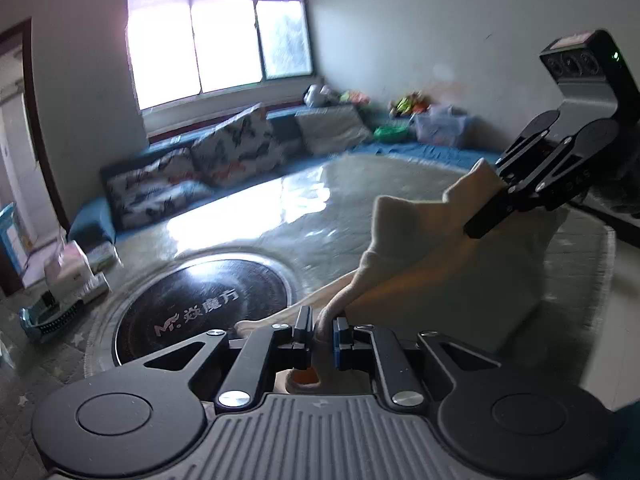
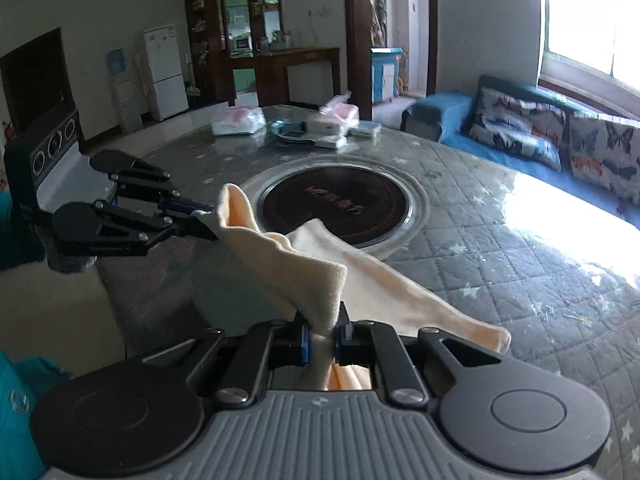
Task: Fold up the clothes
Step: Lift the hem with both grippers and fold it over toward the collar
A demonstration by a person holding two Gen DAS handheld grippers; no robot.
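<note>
A cream-coloured cloth (image 1: 432, 256) hangs lifted between my two grippers above the round table. My left gripper (image 1: 322, 332) is shut on one bunched end of it. My right gripper (image 1: 486, 216) shows at the right of the left wrist view, shut on the other end. In the right wrist view my right gripper (image 2: 322, 336) pinches the cloth (image 2: 288, 264), and my left gripper (image 2: 204, 220) holds its far corner at the left. Part of the cloth trails down onto the quilted table cover (image 2: 500, 248).
A black round hotplate (image 2: 334, 206) sits in the middle of the table. Packets and boxes (image 2: 312, 126) lie at its far side. A blue sofa with patterned cushions (image 1: 192, 176) runs under the window. A white fridge (image 2: 166, 72) stands at the back wall.
</note>
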